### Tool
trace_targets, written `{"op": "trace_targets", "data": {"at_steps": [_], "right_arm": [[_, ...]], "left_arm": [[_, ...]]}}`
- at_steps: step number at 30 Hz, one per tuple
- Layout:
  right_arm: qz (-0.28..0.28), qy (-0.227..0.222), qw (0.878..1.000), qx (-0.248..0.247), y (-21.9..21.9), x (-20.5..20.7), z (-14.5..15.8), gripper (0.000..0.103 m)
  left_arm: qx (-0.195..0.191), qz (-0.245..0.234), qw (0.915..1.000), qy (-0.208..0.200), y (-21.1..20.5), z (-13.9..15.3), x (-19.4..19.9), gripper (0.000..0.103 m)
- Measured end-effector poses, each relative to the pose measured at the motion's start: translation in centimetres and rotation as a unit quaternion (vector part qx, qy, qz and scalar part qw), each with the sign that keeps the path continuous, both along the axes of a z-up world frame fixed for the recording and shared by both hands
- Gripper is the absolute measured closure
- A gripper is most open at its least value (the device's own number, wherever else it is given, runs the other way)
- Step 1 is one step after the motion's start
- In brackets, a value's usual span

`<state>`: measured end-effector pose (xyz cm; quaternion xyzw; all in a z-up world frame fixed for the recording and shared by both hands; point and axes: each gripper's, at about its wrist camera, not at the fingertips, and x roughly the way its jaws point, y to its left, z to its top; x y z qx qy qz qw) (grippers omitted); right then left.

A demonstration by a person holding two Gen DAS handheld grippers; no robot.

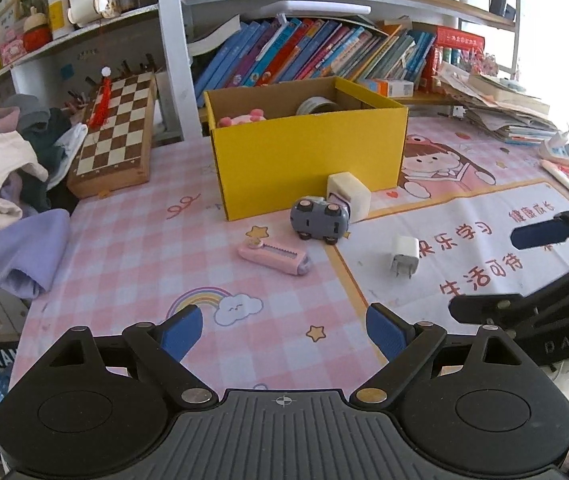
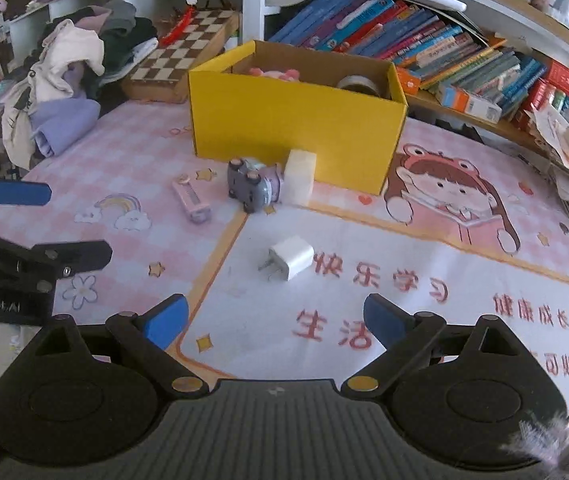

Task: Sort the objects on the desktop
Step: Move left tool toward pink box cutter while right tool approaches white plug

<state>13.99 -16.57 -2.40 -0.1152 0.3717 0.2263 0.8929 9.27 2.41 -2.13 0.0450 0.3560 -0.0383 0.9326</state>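
Note:
A yellow cardboard box (image 1: 308, 156) (image 2: 296, 120) stands on the desk mat, holding a pink plush (image 1: 242, 119) and a tape roll (image 1: 316, 105). In front of it lie a grey toy car (image 1: 318, 220) (image 2: 249, 186) on its side, a cream block (image 1: 349, 194) (image 2: 299, 178), a pink utility knife (image 1: 273, 258) (image 2: 191, 198) and a white charger plug (image 1: 404, 256) (image 2: 290, 262). My left gripper (image 1: 284, 334) is open and empty, short of the knife. My right gripper (image 2: 274, 320) is open and empty, just short of the charger.
A chessboard (image 1: 114, 140) leans at the back left beside a pile of clothes (image 1: 8, 184). Books (image 1: 324, 52) fill the shelf behind the box. Stacked papers (image 1: 500, 108) lie at the right. Each gripper shows at the edge of the other's view.

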Motion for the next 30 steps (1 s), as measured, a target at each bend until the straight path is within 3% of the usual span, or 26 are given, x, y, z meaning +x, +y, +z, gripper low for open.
{"op": "trace_targets", "data": {"at_steps": [6, 13, 20, 26, 30], "right_arm": [[0.000, -0.026, 1.000, -0.005, 0.5, 1.1, 0.7, 0.008], [0.014, -0.013, 1.000, -0.018, 0.9, 0.3, -0.2, 0.009], [-0.005, -0.006, 1.000, -0.012, 0.2, 1.8, -0.2, 0.011], [-0.008, -0.002, 1.000, -0.013, 0.0, 3.2, -0.3, 0.023], [-0.003, 0.007, 1.000, -0.015, 0.1, 4.3, -0.5, 0.026]], "left_arm": [[0.000, 0.006, 1.0000, -0.004, -0.1, 0.1, 0.4, 0.012], [0.001, 0.018, 0.9998, 0.003, -0.1, -0.1, 1.0, 0.012], [0.008, 0.013, 0.9999, 0.002, -0.6, -0.2, 1.7, 0.012], [0.004, 0.019, 0.9998, 0.003, -0.4, -0.5, 2.6, 0.012], [-0.002, 0.023, 0.9997, 0.007, -0.4, -0.6, 3.3, 0.012]]}}
